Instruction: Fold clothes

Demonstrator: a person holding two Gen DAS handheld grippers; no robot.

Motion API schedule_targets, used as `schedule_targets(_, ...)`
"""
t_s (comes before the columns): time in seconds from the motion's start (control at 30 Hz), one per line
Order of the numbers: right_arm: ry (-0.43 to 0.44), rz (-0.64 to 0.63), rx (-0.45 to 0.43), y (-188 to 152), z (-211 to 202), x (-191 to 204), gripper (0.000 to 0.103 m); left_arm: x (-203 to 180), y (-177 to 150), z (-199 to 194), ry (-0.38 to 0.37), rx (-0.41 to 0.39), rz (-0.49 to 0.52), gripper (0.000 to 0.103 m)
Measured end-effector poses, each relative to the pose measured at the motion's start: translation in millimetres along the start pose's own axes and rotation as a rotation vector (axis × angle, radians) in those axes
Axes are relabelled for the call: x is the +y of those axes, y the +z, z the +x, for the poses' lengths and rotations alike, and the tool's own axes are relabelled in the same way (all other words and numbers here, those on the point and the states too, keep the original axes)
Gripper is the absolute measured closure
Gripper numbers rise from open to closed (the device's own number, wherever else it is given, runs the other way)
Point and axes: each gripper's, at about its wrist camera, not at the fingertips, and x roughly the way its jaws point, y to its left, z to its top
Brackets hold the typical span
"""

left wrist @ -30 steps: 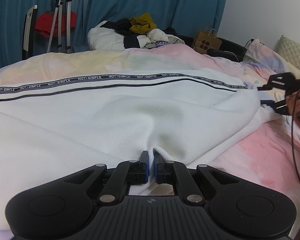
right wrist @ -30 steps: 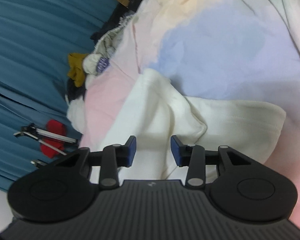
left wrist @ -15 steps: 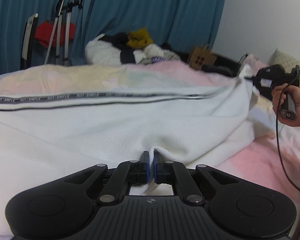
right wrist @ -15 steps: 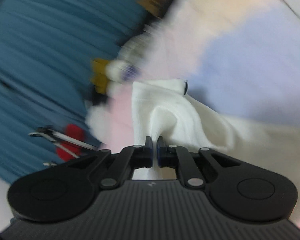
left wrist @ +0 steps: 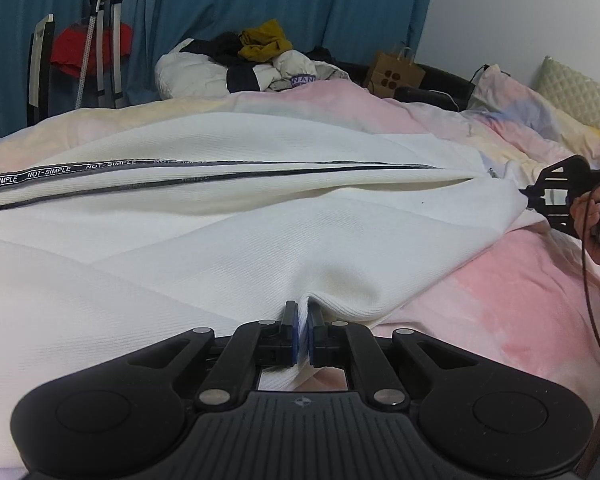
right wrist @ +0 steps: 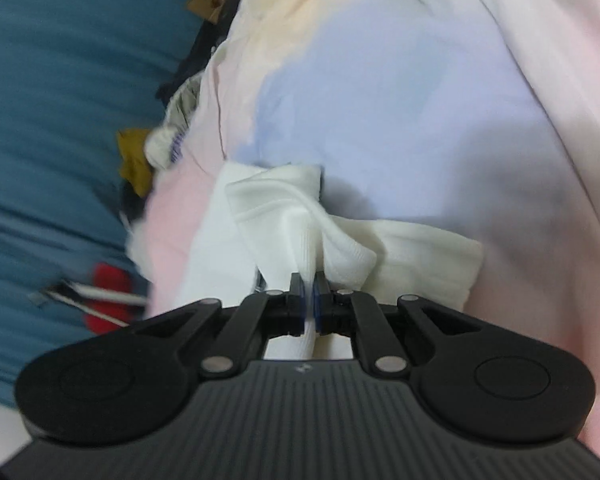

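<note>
From the left wrist we saw the white garment (left wrist: 228, 248) spread wide across the pastel duvet (left wrist: 512, 300), its black lettered stripe (left wrist: 60, 171) running crosswise; the right wrist view showed only a bunched corner (right wrist: 300, 220). Our left gripper (left wrist: 303, 312) was clamped on the near edge, our right gripper (right wrist: 308, 284) pinched the far corner, and a hand (left wrist: 596, 220) held it. The garment's far left was cut off, and the right view was blurred
</note>
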Motion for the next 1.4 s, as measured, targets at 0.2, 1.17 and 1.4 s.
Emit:
schedule_targets(0.2, -0.018, -0.075, -0.061, -13.2, -30.5, 13.7, 0.092, -4.1, -2.4, -7.4, -0.001, -0.012, 0.011, 0.097)
schedule_targets(1.17, 0.154, 0.105, -0.013, -18.4, 2.8, 0.6, 0.011, -0.3, -6.8, 1.9, 0.007, -0.008, -0.019, 0.094)
schedule_targets(1.4, 0.149, 0.063, -0.043, -6.0, 10.3, -2.7, 0.085, -0.9, -5.1, 5.6, 0.004, -0.01, -0.029, 0.094)
